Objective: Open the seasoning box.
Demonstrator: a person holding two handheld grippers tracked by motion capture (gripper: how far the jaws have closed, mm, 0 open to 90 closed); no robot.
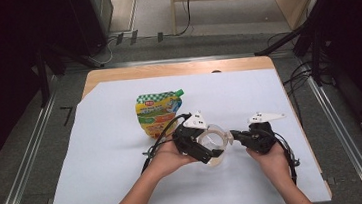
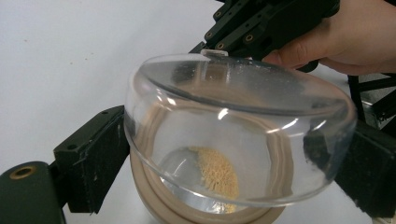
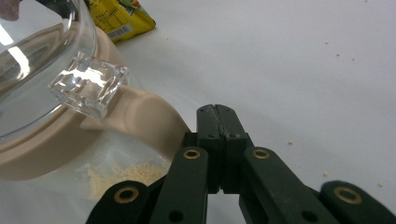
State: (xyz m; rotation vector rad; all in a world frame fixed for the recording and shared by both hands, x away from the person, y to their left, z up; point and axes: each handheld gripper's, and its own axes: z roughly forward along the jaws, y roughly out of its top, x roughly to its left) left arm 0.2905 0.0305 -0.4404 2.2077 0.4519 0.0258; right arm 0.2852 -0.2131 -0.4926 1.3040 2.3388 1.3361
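Observation:
A clear jar (image 1: 214,144) with a beige collar (image 3: 140,112) and a domed clear lid (image 2: 243,88) is tilted above the white sheet, with yellowish granules (image 2: 217,175) inside. My left gripper (image 1: 208,147) is shut on the jar, one black pad on each side of its clear wall (image 2: 154,140). In the right gripper view, a square clear tab (image 3: 88,88) juts from the lid over the collar's lip. My right gripper (image 3: 218,112) is shut on nothing, its tips close beside that lip. It also enters the left gripper view at the top as the right gripper (image 2: 210,44).
A yellow and green spouted pouch (image 1: 159,112) lies flat on the white sheet (image 1: 103,154) behind the left hand. The sheet covers a wooden table (image 1: 176,68). Crumbs (image 3: 327,173) dot the sheet. Dark stands and cables surround the table.

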